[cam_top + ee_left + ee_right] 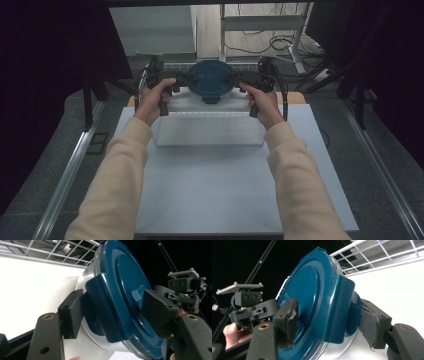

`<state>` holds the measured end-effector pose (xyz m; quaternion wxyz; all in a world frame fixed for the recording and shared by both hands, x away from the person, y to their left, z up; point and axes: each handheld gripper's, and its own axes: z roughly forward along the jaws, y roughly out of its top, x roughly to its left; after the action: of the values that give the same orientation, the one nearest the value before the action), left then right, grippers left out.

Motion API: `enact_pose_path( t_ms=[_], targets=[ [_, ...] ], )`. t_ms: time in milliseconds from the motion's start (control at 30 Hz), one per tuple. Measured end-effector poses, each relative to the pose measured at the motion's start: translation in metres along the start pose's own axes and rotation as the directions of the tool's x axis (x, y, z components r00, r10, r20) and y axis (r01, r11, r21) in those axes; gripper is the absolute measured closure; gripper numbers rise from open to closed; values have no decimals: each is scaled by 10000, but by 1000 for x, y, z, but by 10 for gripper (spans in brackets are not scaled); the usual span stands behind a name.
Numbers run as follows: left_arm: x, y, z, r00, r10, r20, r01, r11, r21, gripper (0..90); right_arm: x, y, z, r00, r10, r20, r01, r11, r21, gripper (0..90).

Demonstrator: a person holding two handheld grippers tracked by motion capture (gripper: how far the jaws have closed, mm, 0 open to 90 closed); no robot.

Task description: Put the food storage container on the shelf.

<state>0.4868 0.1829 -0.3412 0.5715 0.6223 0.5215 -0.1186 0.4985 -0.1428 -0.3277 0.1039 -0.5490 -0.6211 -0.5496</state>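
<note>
Partly hidden, blue lid (212,78) meets both grippers.

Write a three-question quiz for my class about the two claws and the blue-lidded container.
1. True or false: the lid of the container is red.
2. Where do the left claw and the right claw stand?
A. Both at one side of the container
B. At opposite sides of the container, each straddling a lid clip
C. Both down on the table, away from it
3. Fill in: the white basket by the container is made of ____.

Key: 1 false, it is blue; 2 B; 3 wire.
</note>
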Motion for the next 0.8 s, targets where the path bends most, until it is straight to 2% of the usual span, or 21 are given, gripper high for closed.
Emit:
enact_pose_path(
  t_ms=[67,267,300,333,367,433,467,500,533,567,600,633,667,700,733,767,800],
  targets=[
    [3,-1,3,9999,-103,71,104,9999,-79,341,-3,0,2,9997,235,31,-235,9997,55,340],
    [2,-3,4,10000,15,19,-14,9999,-156,334,-3,0,2,9999,68,74,-68,10000,3,320],
    [0,-3,4,9997,152,-188,-158,9995,-277,324,-1,-1,2,9998,-79,183,79,10000,-21,293],
    [-3,-4,4,9977,325,-588,-349,9985,-415,271,6,-5,2,9958,-612,682,621,9980,-117,214],
    [-5,-5,3,9954,456,-840,-499,9975,-504,253,8,-6,1,9925,-852,880,867,9961,-142,195],
    [-9,-9,-1,9894,806,-1209,-885,9941,-619,230,14,-9,-4,9808,-1388,1368,1442,9891,-306,170],
    [-9,-9,-1,9894,806,-1209,-885,9941,-619,223,14,-9,-4,9808,-1388,1368,1442,9891,-306,170],
    [-12,-11,-3,9853,1021,-1373,-1115,9918,-622,223,16,-11,-8,9763,-1616,1442,1686,9850,-377,166],
    [-14,-13,-6,9807,1228,-1522,-1341,9888,-661,211,20,-15,-16,9654,-2082,1569,2167,9755,-387,162],
    [-16,-17,-9,9763,1385,-1662,-1523,9856,-733,211,20,-15,-16,9654,-2082,1569,2167,9755,-387,162],
    [-19,-24,-16,9712,1598,-1766,-1754,9816,-760,203,21,-19,-26,9552,-2478,1617,2586,9648,-488,163],
    [-19,-24,-16,9712,1598,-1766,-1754,9816,-760,200,22,-22,-31,9499,-2703,1570,2813,9582,-519,163],
    [-23,-33,-24,9655,1905,-1774,-2072,9749,-808,199,22,-25,-36,9437,-2941,1515,3049,9508,-538,163],
    [-23,-33,-24,9655,1905,-1774,-2072,9749,-808,201,22,-29,-42,9351,-3226,1468,3334,9412,-551,163],
    [-25,-39,-29,9624,2084,-1742,-2250,9709,-819,201,22,-29,-42,9351,-3226,1468,3334,9412,-551,163],
    [-27,-45,-33,9578,2264,-1769,-2438,9662,-834,202,22,-33,-48,9243,-3509,1503,3618,9308,-513,164],
    [-30,-55,-39,9504,2564,-1760,-2736,9585,-807,203,22,-37,-54,9102,-3820,1600,3933,9183,-445,165]
  ],
)
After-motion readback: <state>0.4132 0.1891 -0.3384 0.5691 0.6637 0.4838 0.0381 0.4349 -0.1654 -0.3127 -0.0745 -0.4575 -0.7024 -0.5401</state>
